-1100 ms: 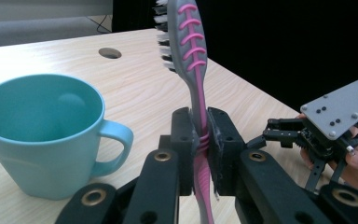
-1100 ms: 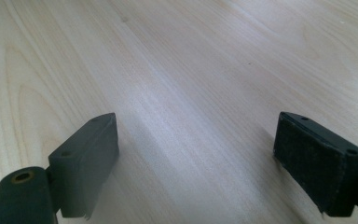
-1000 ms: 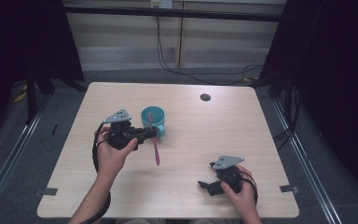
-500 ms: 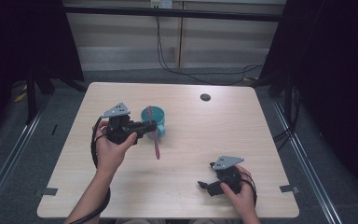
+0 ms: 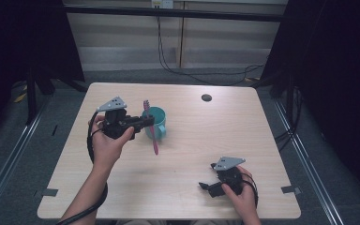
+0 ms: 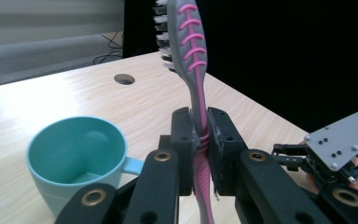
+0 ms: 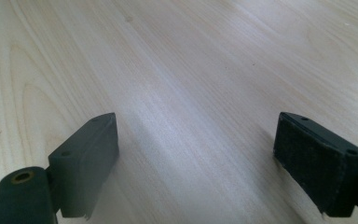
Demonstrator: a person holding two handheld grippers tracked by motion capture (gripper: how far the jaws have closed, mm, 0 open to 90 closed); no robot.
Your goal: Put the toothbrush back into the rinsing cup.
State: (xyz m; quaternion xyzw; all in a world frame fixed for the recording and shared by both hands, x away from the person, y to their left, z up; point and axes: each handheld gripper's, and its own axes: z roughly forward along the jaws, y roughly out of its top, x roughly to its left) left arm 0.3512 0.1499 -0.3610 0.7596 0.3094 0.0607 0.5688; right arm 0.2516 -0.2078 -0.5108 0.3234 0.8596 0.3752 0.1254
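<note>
Left gripper (image 6: 200, 154), frame centre, clamped on pink toothbrush (image 6: 193, 70), bristles up. Teal mug (image 6: 74, 161) at lower left, apparently empty, just beside the jaws. Risk: handle pivoting in the narrow pinch, or clipping the rim and tipping the mug. Right gripper (image 7: 196, 163) spread wide over bare table (image 7: 191, 60), holding nothing.

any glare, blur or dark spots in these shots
High view: even light on the table, surroundings nearly black. Left gripper view: the toothbrush is sharp, with bright glare on the tabletop behind the teal cup. Right gripper view: the open tongs look soft and cast faint shadows.
</note>
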